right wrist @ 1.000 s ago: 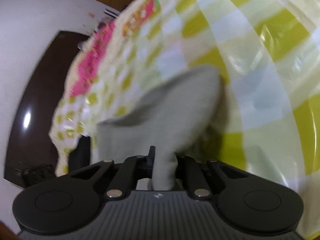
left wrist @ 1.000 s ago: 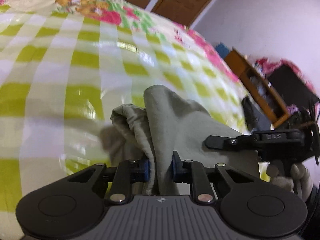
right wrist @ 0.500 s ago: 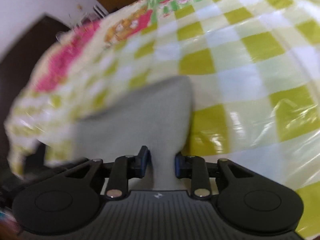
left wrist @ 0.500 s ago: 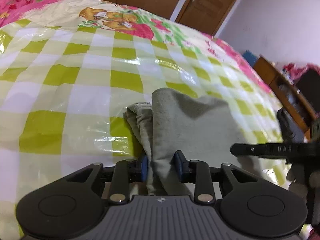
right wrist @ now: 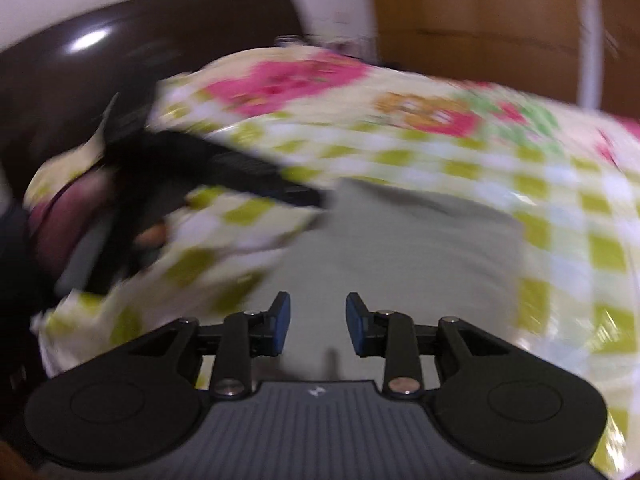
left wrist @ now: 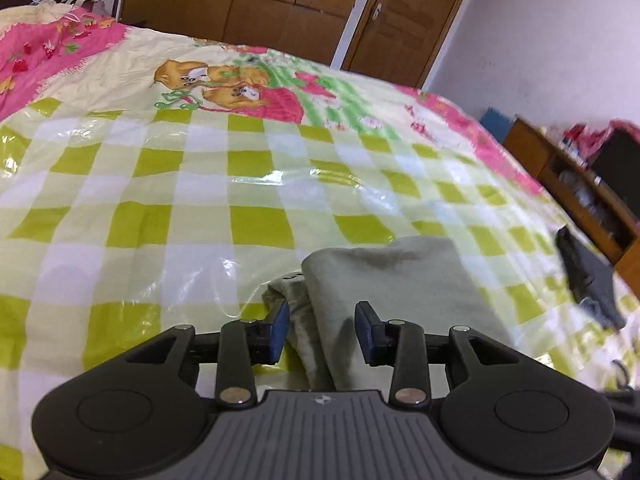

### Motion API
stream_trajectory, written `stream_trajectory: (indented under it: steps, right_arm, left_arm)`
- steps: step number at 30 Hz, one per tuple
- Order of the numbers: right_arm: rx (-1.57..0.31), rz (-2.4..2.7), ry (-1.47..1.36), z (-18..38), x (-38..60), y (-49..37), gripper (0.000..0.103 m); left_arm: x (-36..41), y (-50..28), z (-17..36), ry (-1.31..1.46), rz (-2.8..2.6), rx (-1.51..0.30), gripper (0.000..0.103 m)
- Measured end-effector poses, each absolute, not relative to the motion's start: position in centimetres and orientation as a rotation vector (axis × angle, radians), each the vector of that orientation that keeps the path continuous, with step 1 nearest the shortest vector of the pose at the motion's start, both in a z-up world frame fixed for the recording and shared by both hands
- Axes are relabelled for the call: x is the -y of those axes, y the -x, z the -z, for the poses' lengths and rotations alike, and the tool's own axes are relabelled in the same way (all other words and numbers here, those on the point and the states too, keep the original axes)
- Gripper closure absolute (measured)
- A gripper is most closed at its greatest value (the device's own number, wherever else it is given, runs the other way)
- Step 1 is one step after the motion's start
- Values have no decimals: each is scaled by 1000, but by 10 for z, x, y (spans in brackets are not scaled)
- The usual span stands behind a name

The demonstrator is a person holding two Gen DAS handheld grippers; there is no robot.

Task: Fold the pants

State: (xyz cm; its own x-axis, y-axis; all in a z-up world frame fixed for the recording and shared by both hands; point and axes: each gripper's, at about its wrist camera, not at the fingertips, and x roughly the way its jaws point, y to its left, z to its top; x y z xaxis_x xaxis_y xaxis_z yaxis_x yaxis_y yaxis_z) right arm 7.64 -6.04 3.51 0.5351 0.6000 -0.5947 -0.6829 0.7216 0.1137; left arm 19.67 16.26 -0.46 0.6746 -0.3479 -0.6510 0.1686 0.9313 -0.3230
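The grey pants (left wrist: 384, 280) lie folded on the green-and-white checked bed cover (left wrist: 200, 184). My left gripper (left wrist: 322, 330) is open, its blue pads either side of the pants' near edge without gripping it. In the blurred right wrist view the pants (right wrist: 400, 240) spread flat ahead of my right gripper (right wrist: 318, 322), which is open and empty just above them. The left gripper and the hand holding it show dark at the left of that view (right wrist: 168, 184).
A dark folded garment (left wrist: 588, 280) lies near the bed's right edge. A wooden shelf unit (left wrist: 576, 184) stands beyond that edge. Wooden wardrobe doors (left wrist: 280, 4) line the far wall. A dark headboard (right wrist: 100, 60) is at the left in the right wrist view.
Both grippers were shut on the grey pants and have opened, letting the cloth drop folded onto the bed. The right wrist view has swung left.
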Motion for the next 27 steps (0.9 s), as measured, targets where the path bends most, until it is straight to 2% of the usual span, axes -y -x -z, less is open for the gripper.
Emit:
stream_trajectory:
  steps: [1,2,10,12,13,14,16,27]
  right_arm:
    - [-641,-791,183,-33,50,-69,58]
    - [-630,-816,229,-29,41,-62,55]
    - [-508,-767,534,3,-3,-41,56]
    - [-518,-771,530,6,-5,-42,69]
    - [-540,-773,507,5,-6,-45,84]
    - [-565,-773,470,2,-4,-47,90]
    - [-578,-769,406,-6,4,-48,97]
    - [-616,-754,38,-63,38,-77,99]
  left_arm:
    - [-163,-199,6,251,298,-790,55]
    - [-163,-202,8,260,302,-803,54]
    - [-153,-221,13,199,276,-824,53]
    - [-150,-224,12,176,261,-826,59]
    - [-149,-225,11,174,264,-828,61]
    - [-148,-227,10,175,267,-830,66]
    - [-148,-229,6,177,267,-826,71]
    - [-157,-250,-10,250,285,-789,83]
